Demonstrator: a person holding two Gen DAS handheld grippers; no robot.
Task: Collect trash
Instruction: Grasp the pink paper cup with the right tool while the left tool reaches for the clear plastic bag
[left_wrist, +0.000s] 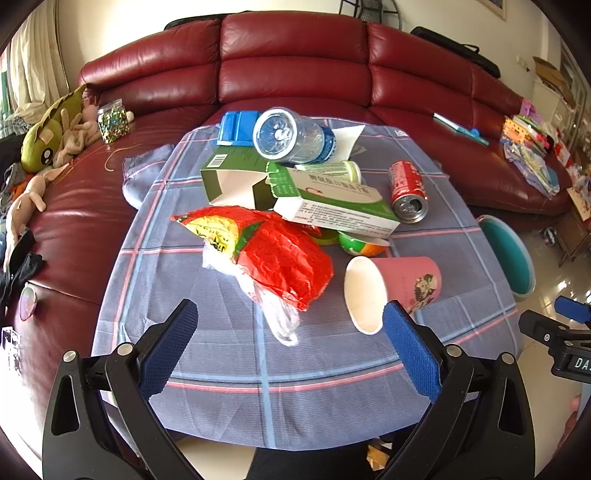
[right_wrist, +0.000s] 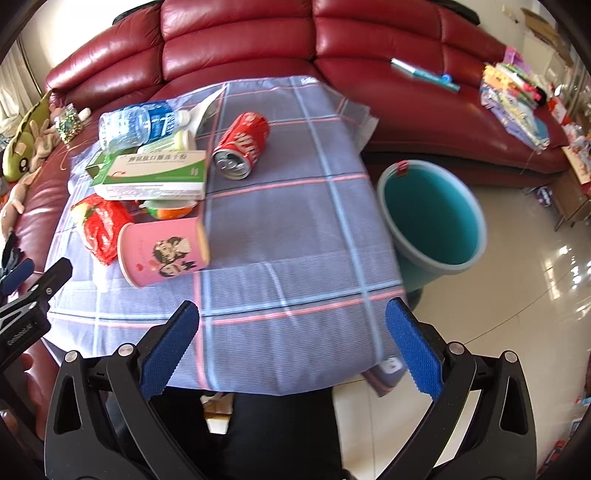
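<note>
Trash lies on a checked blue cloth (left_wrist: 314, 369) over a small table. A red crumpled wrapper (left_wrist: 280, 254) with clear plastic lies nearest my open, empty left gripper (left_wrist: 290, 317). A pink paper cup (left_wrist: 391, 286) lies on its side by the right finger. Behind are a green-white box (left_wrist: 332, 203), a red can (left_wrist: 406, 192) and a clear water bottle (left_wrist: 291, 136). My right gripper (right_wrist: 291, 321) is open and empty over the cloth's front edge, with the pink cup (right_wrist: 162, 251), the can (right_wrist: 242, 146) and a teal bin (right_wrist: 430, 218) on the floor ahead.
A red leather sofa (left_wrist: 295, 70) curves behind the table, with stuffed toys (left_wrist: 51, 136) on its left and papers (left_wrist: 532, 147) on its right. The bin stands on tiled floor (right_wrist: 535, 295) right of the table. A small orange-green cup (left_wrist: 360, 245) lies under the box.
</note>
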